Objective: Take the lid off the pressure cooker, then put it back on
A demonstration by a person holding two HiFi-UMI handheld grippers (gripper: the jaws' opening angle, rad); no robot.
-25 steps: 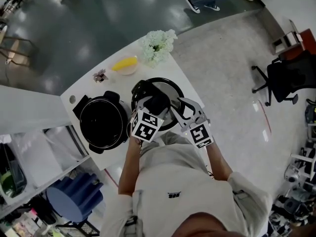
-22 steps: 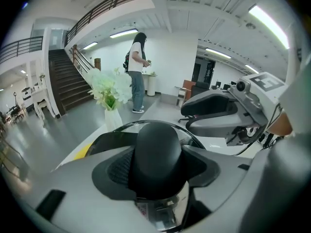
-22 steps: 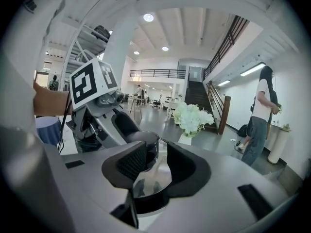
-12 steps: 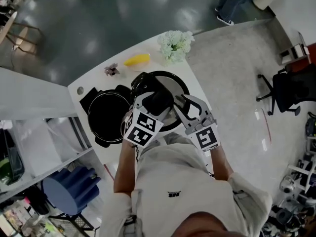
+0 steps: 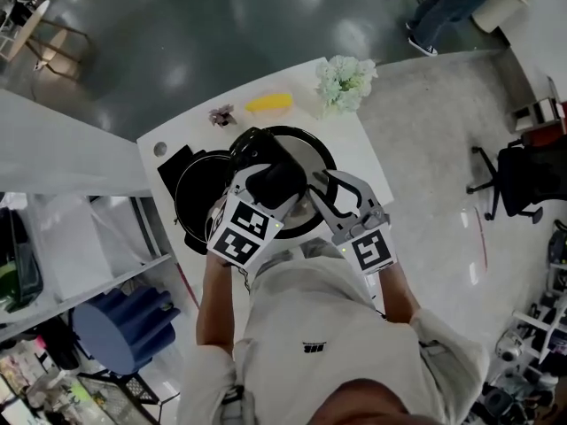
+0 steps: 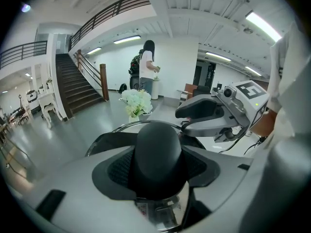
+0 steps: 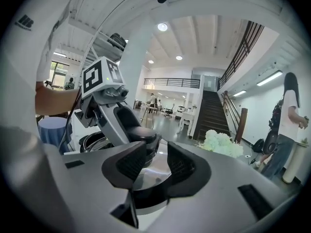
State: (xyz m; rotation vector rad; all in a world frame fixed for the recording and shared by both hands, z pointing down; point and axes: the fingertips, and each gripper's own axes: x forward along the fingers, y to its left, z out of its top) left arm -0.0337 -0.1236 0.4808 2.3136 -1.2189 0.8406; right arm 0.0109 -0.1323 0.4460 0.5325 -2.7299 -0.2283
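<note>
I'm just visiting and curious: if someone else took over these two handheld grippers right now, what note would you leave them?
Left gripper: shut on the lid by its black knob.
Right gripper: jaws apart at the lid's rim, pressing on nothing I can see.
Things: the lid is held above the table, just right of the open cooker pot in the head view.
Done: the lid is off the pot.
Left to do: lower the lid back onto the pot and seat it.
</note>
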